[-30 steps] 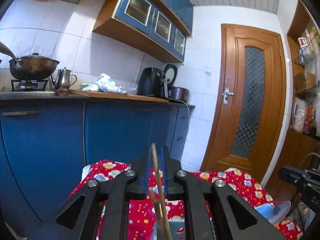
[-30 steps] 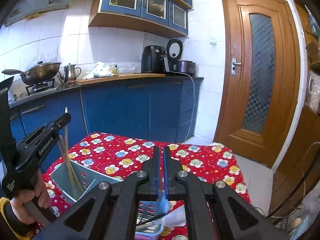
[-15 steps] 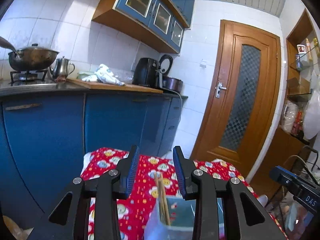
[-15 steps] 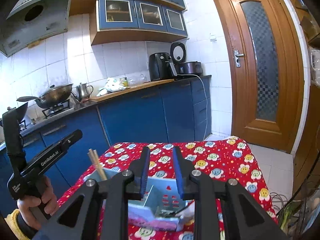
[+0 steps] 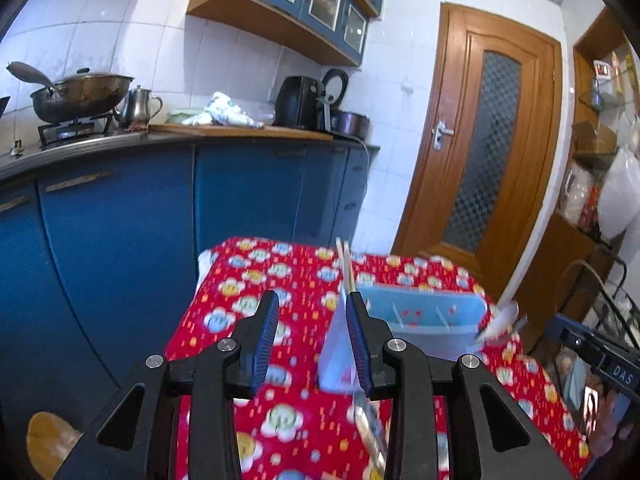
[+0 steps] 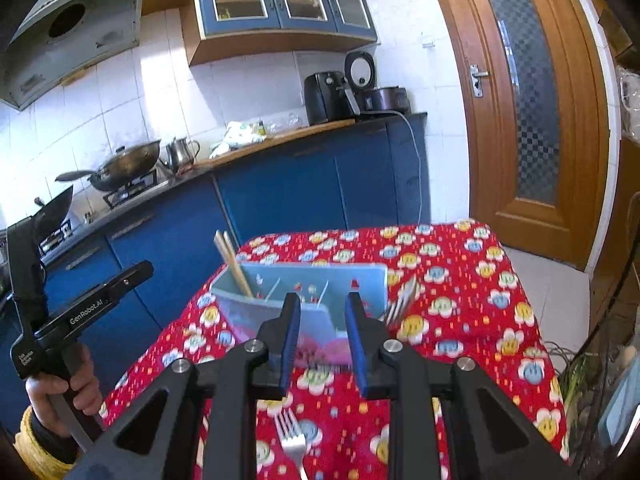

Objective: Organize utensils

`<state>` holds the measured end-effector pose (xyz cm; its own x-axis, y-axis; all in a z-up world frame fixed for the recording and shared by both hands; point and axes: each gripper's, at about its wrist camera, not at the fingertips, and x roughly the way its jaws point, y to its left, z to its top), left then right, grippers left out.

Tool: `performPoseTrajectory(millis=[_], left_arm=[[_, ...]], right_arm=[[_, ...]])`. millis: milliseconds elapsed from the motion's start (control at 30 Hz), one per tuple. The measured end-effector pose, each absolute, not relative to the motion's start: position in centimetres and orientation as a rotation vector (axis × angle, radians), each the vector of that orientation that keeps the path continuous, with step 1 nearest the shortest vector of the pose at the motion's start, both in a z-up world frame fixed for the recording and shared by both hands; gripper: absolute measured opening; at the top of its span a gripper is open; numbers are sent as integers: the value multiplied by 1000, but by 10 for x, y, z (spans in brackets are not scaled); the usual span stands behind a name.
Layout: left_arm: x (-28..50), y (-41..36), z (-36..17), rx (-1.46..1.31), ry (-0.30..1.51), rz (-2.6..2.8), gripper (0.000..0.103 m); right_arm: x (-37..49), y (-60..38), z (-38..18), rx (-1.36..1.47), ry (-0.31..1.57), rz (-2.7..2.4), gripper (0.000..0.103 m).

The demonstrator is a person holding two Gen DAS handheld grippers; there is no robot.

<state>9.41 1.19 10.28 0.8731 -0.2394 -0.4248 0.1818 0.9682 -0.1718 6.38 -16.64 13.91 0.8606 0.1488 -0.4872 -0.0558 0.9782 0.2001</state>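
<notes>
A light blue utensil caddy point(image 5: 420, 314) point(image 6: 304, 280) with divided slots stands on the red flowered tablecloth point(image 5: 280, 280). Two wooden chopsticks point(image 5: 345, 264) point(image 6: 232, 260) lean upright in its left end slot. A fork point(image 6: 402, 300) leans at its right end, seen only as a blur point(image 5: 500, 320) in the left wrist view. Another fork point(image 6: 292, 440) lies on the cloth under my right gripper point(image 6: 322, 308), which is open and empty in front of the caddy. My left gripper point(image 5: 314, 304) is open and empty near the caddy's left end.
A pale utensil point(image 5: 370, 432) lies on the cloth under the left gripper's right finger. A person's hand point(image 6: 60, 392) holds the left gripper point(image 6: 80, 312). Blue kitchen cabinets point(image 5: 120, 240) stand behind the table and a wooden door point(image 5: 480, 140) is at the right.
Both grippers went from shut to open. The left one let go of the chopsticks, which now stand in the caddy. Both have drawn back from the caddy.
</notes>
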Motion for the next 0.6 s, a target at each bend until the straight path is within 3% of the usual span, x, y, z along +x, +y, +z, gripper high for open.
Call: performPoseTrajectory(millis=[600], left_arm=[[62,-4,44,-168,786,-304,35]], right_arm=[[13,-161,90,271,652,100,31]])
